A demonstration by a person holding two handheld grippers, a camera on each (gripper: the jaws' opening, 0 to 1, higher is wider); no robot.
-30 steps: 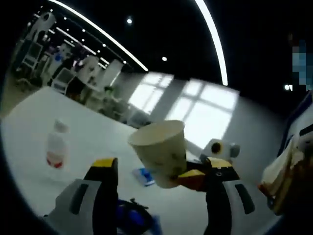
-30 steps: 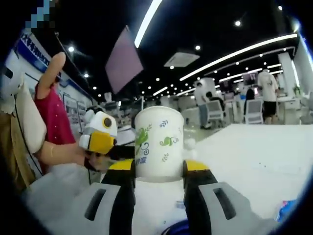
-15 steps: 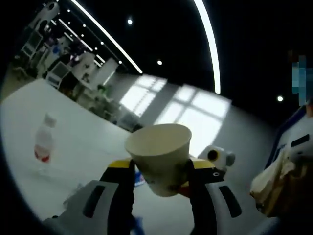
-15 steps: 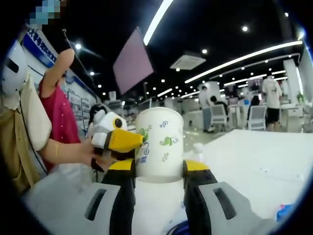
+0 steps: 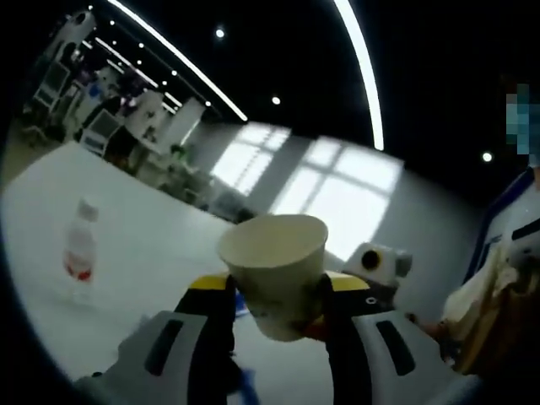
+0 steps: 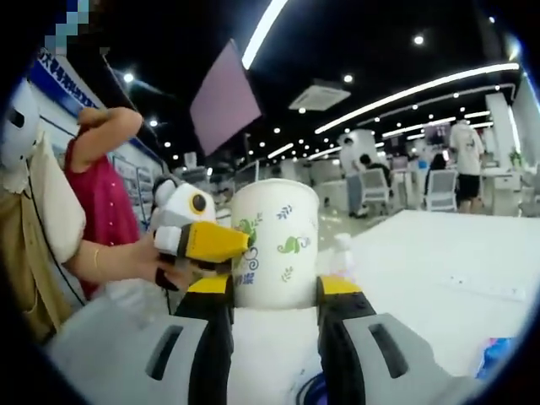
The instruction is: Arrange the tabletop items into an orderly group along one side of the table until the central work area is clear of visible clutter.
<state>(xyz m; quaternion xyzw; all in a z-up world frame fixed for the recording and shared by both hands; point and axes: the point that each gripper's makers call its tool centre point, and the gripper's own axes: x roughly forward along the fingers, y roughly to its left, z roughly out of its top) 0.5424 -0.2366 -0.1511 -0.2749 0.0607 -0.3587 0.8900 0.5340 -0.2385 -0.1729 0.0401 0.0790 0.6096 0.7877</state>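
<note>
Above the white table [image 6: 439,270], the paper cup [image 6: 274,245] sits upright between both sets of jaws at once: the right gripper [image 6: 274,291] is clamped on its lower half, and the left gripper [image 5: 274,291] appears closed on the same cup, though blur leaves its contact uncertain. To hand it over cleanly, one gripper should let go only once the other's hold is sure, keeping the cup level and unsquashed. Both are held raised, meeting nearly head-on, the bottle [image 5: 80,257] standing well apart.
</note>
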